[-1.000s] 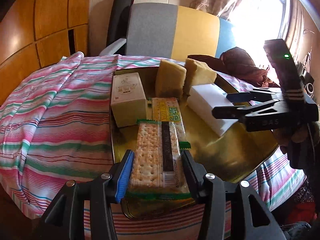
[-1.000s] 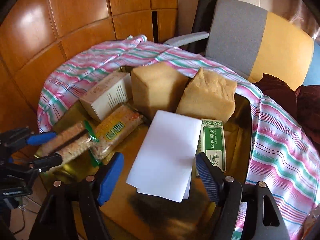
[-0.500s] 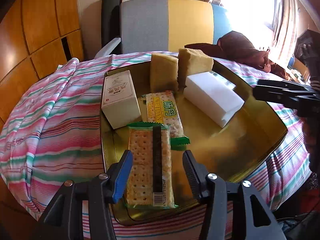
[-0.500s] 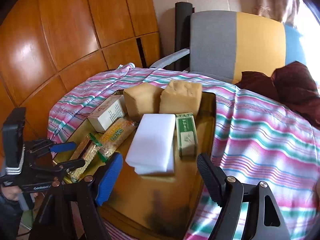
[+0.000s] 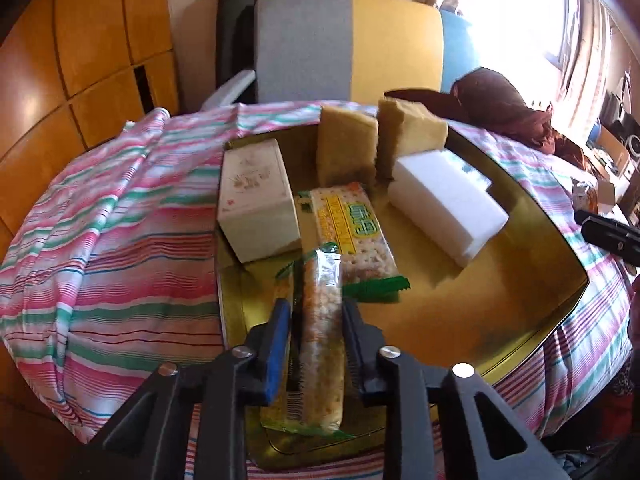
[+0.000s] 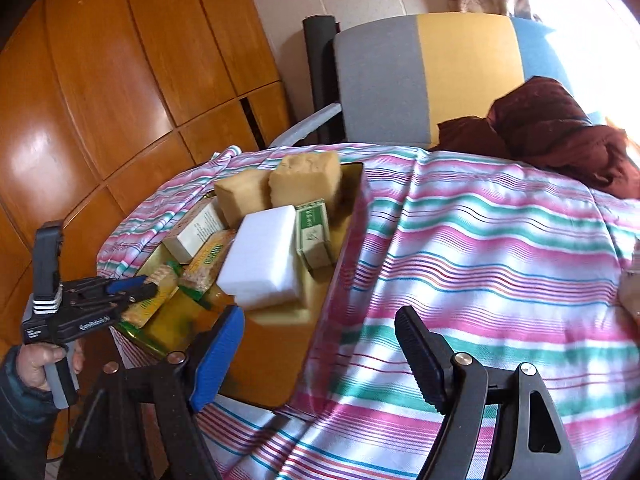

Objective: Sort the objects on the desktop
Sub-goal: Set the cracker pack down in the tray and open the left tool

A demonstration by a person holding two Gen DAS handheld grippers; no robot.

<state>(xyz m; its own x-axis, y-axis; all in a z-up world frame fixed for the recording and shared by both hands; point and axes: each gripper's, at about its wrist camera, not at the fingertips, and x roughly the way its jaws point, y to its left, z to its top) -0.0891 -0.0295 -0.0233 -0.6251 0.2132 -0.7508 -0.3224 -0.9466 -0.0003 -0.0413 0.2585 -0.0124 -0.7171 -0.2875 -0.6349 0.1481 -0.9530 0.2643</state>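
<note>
Your left hand-held gripper (image 5: 314,344) has just clamped the green-edged clear cracker packet (image 5: 320,344), tipping it on edge over the gold metal tray (image 5: 500,304). Your right hand-held gripper (image 6: 320,356) has backed off, jaws apart, empty. Packet's ready to relocate.

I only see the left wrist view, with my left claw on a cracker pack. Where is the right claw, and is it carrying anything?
Observer: The right claw is open and holds nothing. It hangs at the tray's near corner, partly over the striped cloth.
Operator: Is anything hidden behind the white block from my side?
Observer: Yes. A green-and-white box lies right beside the white block, between it and the tray's rim.
Operator: And how does my grip look from there?
Observer: The left claw is shut on the cracker pack, which sticks out past the fingers at both ends.
</note>
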